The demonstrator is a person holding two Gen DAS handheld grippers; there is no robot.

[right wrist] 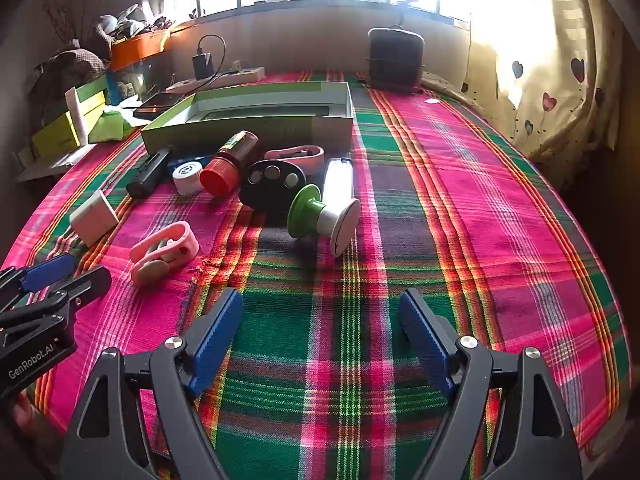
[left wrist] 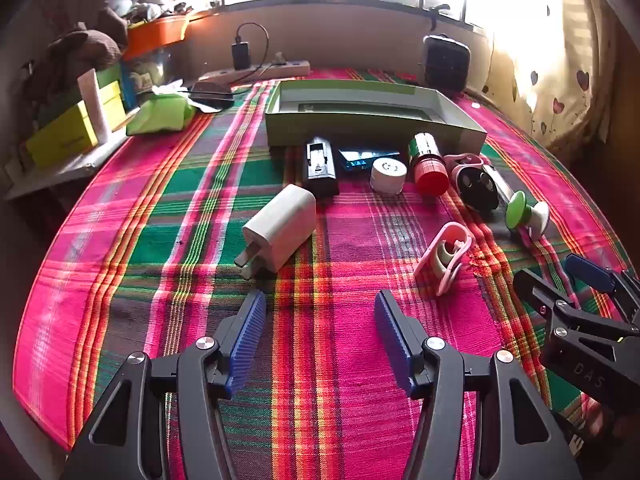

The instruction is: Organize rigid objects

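An open green box (left wrist: 372, 126) (right wrist: 256, 128) sits on the plaid cloth. In front of it lie a black device (left wrist: 320, 166), a white round cap (left wrist: 387, 176), a red-capped bottle (left wrist: 428, 164) (right wrist: 230, 162), a black oval piece (left wrist: 478, 188) (right wrist: 273, 186), a green-and-white spool (left wrist: 526, 210) (right wrist: 324, 214), a pink clip (left wrist: 444, 256) (right wrist: 164, 252) and a white charger plug (left wrist: 280, 232) (right wrist: 94, 216). My left gripper (left wrist: 320, 308) is open and empty, just short of the charger. My right gripper (right wrist: 320, 308) is open and empty, short of the spool.
Yellow-green boxes (left wrist: 76, 128) and clutter line the left edge. A power strip (left wrist: 264, 70) and a dark heater-like object (left wrist: 446, 60) (right wrist: 396, 58) stand at the back. A curtain (right wrist: 560, 80) hangs at right. The right gripper's body (left wrist: 580, 320) shows at the left view's right edge.
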